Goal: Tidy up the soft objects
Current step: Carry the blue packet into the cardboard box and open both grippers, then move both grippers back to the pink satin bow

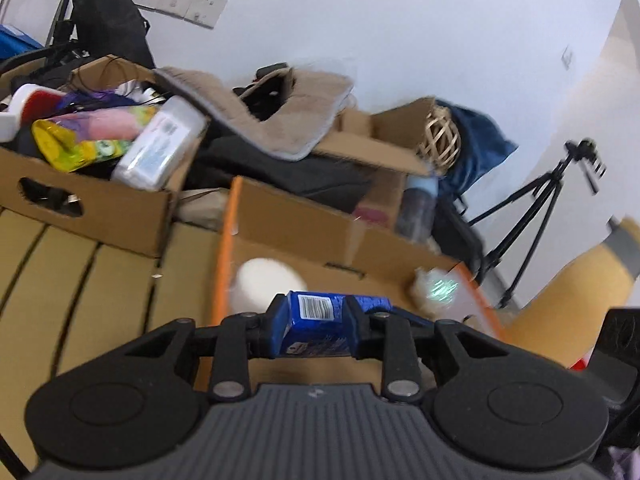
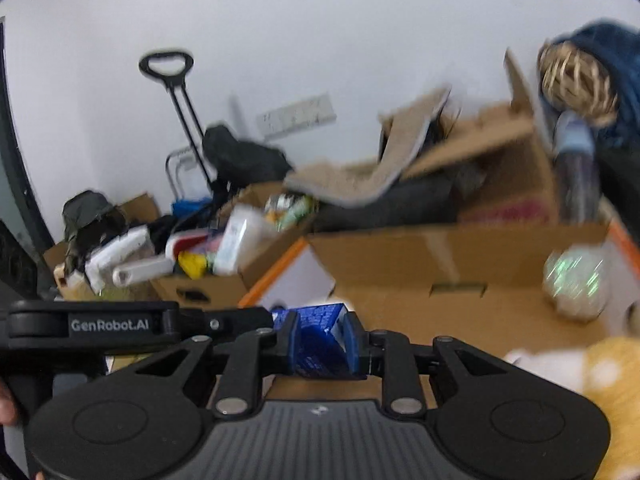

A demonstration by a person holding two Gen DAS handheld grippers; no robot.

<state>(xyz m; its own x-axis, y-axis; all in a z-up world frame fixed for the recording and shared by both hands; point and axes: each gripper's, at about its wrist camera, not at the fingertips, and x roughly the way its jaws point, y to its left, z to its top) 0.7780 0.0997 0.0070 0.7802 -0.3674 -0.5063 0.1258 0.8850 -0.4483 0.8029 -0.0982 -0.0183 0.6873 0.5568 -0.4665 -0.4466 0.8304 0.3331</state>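
Note:
A small blue packet (image 1: pixel 314 312) with a barcode is clamped between the blue pads of my left gripper (image 1: pixel 316 322), which is shut on it. My right gripper (image 2: pixel 320 338) is shut on the same blue packet (image 2: pixel 318 320), and the left gripper (image 2: pixel 256 320) reaches in from the left to meet it. Both hang just in front of an open cardboard box with orange edges (image 1: pixel 288 216). Inside the box lie a white fluffy ball (image 1: pixel 264 280) and a shiny pale ball (image 1: pixel 438 288). A yellow and white plush (image 2: pixel 600 368) shows at the lower right.
A cardboard box (image 1: pixel 80 208) crammed with packets stands to the left. Behind are more boxes, a beige mat (image 1: pixel 272 120), dark cloth, a woven ball (image 1: pixel 440 140) and blue fabric. A tripod (image 1: pixel 532 216) stands at the right, a trolley handle (image 2: pixel 168 64) by the wall.

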